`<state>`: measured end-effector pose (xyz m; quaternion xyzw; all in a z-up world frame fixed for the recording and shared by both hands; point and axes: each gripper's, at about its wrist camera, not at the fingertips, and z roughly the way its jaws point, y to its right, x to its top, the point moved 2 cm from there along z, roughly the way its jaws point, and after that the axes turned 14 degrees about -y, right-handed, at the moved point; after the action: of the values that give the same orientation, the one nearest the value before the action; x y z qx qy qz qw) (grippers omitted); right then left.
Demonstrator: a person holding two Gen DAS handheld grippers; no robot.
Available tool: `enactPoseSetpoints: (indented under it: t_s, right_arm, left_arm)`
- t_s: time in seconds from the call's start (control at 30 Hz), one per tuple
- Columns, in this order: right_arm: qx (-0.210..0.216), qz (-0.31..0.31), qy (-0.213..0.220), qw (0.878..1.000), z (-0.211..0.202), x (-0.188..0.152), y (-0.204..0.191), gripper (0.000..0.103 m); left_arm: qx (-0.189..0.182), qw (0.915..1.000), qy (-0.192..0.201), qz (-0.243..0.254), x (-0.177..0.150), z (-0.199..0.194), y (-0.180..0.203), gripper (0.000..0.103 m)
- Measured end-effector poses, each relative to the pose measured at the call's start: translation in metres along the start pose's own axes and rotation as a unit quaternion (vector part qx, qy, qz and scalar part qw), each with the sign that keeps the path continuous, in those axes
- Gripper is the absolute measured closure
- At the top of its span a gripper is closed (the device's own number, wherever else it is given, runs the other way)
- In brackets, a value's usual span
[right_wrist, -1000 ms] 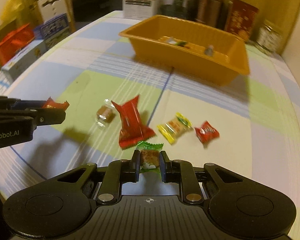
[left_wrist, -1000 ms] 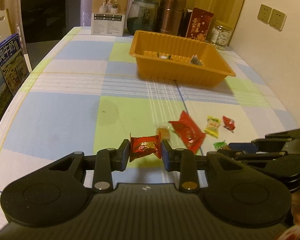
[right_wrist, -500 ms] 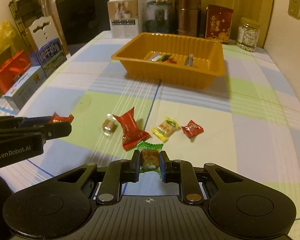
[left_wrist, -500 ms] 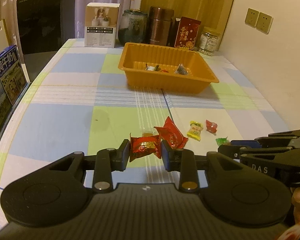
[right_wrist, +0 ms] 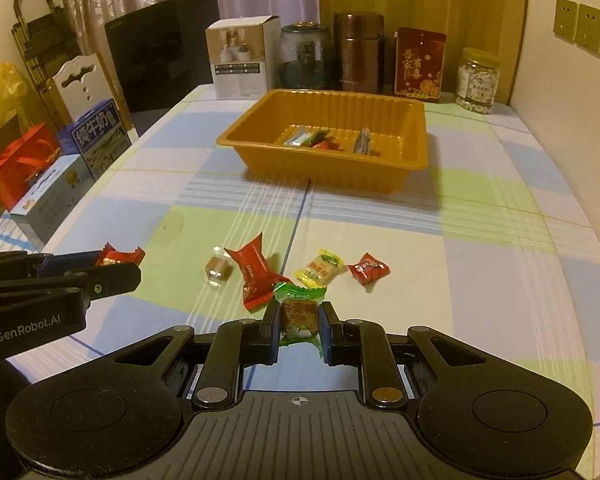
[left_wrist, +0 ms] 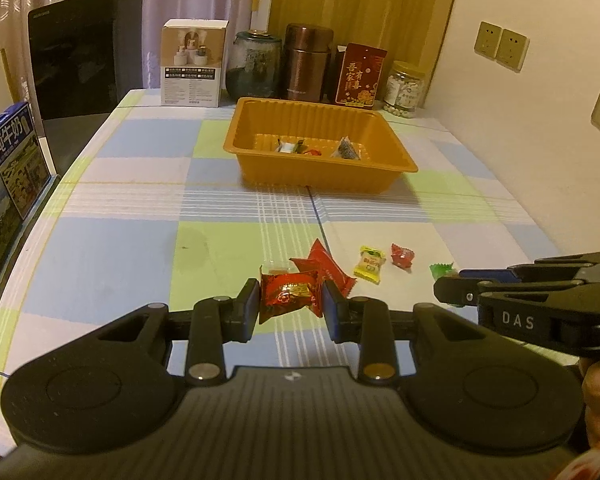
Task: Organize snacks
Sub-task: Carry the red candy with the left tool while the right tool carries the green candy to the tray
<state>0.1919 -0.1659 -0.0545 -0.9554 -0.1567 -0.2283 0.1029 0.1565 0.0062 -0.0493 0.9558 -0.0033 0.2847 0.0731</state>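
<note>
My left gripper is shut on a red-wrapped candy and holds it above the table. My right gripper is shut on a green-wrapped candy, also lifted clear. Each gripper appears at the side of the other's view: the right gripper and the left gripper. On the checked cloth below lie a long red packet, a clear-wrapped brown sweet, a yellow candy and a small red candy. Farther back stands the orange tray with several snacks inside.
Along the table's far edge stand a white box, a dark glass jar, a copper canister, a red card box and a jar of white sweets. Milk cartons and boxes sit off the left edge beside a black chair.
Both grippers have risen with their candies still gripped, so the table and the tray now look farther away. The loose candies on the cloth have not moved.
</note>
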Motion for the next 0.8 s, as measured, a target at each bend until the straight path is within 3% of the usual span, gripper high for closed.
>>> enactPoseSetpoints:
  t_s: [0.4,0.8]
  right_arm:
    - [0.001,0.022,0.013,1.0,-0.007,0.017,0.02,0.083]
    - [0.004,0.031,0.04,0.999,-0.001,0.095,0.053,0.083]
  left_arm:
    - [-0.019,0.9998,0.004,0.008,0.028,0.009,0.009,0.073]
    - [-0.034,0.9992,0.018,0.016,0.11,0.04,0.003,0.073]
